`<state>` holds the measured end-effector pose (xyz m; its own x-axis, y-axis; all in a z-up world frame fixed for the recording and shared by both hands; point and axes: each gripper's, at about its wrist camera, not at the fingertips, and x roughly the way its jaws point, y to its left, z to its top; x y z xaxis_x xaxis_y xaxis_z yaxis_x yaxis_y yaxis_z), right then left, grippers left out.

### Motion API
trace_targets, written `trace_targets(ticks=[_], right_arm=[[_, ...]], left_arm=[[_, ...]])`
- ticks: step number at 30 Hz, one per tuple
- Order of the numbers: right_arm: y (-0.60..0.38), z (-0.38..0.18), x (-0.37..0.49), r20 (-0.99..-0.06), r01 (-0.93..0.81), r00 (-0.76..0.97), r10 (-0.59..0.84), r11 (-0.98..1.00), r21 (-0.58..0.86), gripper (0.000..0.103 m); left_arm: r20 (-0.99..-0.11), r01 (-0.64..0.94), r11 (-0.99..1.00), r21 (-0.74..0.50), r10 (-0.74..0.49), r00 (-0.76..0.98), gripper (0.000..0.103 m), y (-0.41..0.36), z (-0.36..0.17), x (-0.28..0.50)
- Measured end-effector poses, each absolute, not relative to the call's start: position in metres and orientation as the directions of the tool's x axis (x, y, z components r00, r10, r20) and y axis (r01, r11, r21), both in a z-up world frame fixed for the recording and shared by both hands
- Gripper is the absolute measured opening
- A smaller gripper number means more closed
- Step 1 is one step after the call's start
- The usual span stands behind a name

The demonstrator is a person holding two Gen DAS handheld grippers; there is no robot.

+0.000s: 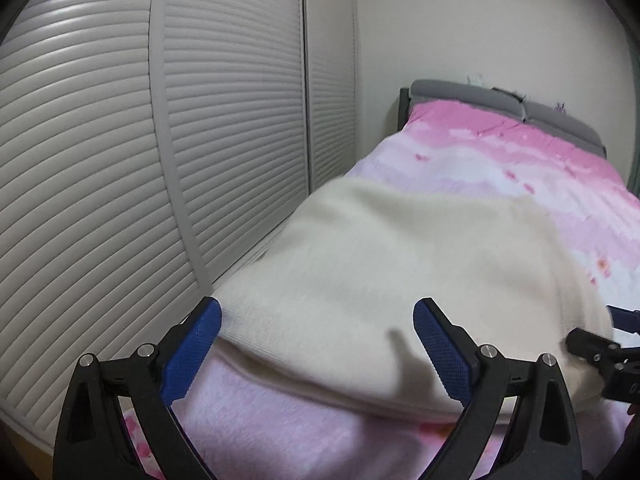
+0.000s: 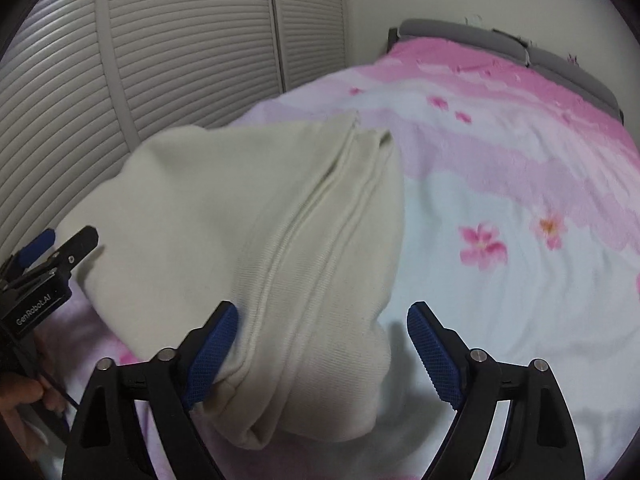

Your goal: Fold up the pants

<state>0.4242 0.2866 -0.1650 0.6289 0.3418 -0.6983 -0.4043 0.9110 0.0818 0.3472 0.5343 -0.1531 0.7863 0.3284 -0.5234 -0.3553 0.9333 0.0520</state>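
Right wrist view: cream pants (image 2: 248,240) lie folded on the pink flowered bed (image 2: 520,280), just ahead of the right gripper (image 2: 320,354), its jaws spread wide, empty. Left gripper (image 1: 316,354) also hangs spread and empty, the pants' folded edge directly before it. No containers show.

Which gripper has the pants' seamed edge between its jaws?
The right gripper: the cream pants show their ribbed seam there. The left gripper faces plain cloth.
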Motion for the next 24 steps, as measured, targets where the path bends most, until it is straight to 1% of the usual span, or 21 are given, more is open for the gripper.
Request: trace_targets(ticks=[2,5,8,12,14,16,18,21,24], right_arm=[[0.285,-0.163,0.422,-0.696,-0.405,0.629,0.345,0.91,0.084,0.086],[0.277,-0.146,0.41,-0.679,-0.407,0.652,0.337,0.911,0.061,0.086],[0.256,-0.119,0.385,-0.641,-0.399,0.687,0.343,0.915,0.062,0.087],[0.212,-0.082,0.338,-0.585,-0.367,0.737,0.338,0.927,0.075,0.087],[0.188,-0.068,0.314,-0.565,-0.349,0.756,0.331,0.934,0.08,0.087],[0.163,-0.054,0.292,-0.547,-0.328,0.775,0.318,0.941,0.082,0.087],[0.133,-0.041,0.266,-0.523,-0.304,0.798,0.299,0.949,0.08,0.088],[0.083,-0.022,0.225,-0.478,-0.262,0.842,0.251,0.964,0.045,0.088],[0.027,-0.008,0.183,-0.439,-0.201,0.878,0.193,0.979,0.027,0.091]], left_arm=[[-0.543,-0.368,0.928,0.064,0.341,0.767,0.098,0.535,-0.158,0.349],[-0.53,-0.36,0.932,0.032,0.322,0.785,0.098,0.527,-0.146,0.335],[-0.499,-0.351,0.936,0.038,0.322,0.805,0.098,0.509,-0.124,0.314],[-0.456,-0.319,0.947,0.021,0.293,0.84,0.098,0.475,-0.09,0.279],[-0.444,-0.308,0.951,0.019,0.284,0.85,0.098,0.451,-0.072,0.258],[-0.45,-0.284,0.959,0.002,0.255,0.856,0.098,0.422,-0.055,0.235],[-0.458,-0.271,0.962,0.012,0.246,0.854,0.098,0.394,-0.043,0.217],[-0.459,-0.214,0.977,0.021,0.2,0.866,0.098,0.346,-0.027,0.187],[-0.454,-0.162,0.986,0.028,0.157,0.877,0.098,0.296,-0.016,0.157]])
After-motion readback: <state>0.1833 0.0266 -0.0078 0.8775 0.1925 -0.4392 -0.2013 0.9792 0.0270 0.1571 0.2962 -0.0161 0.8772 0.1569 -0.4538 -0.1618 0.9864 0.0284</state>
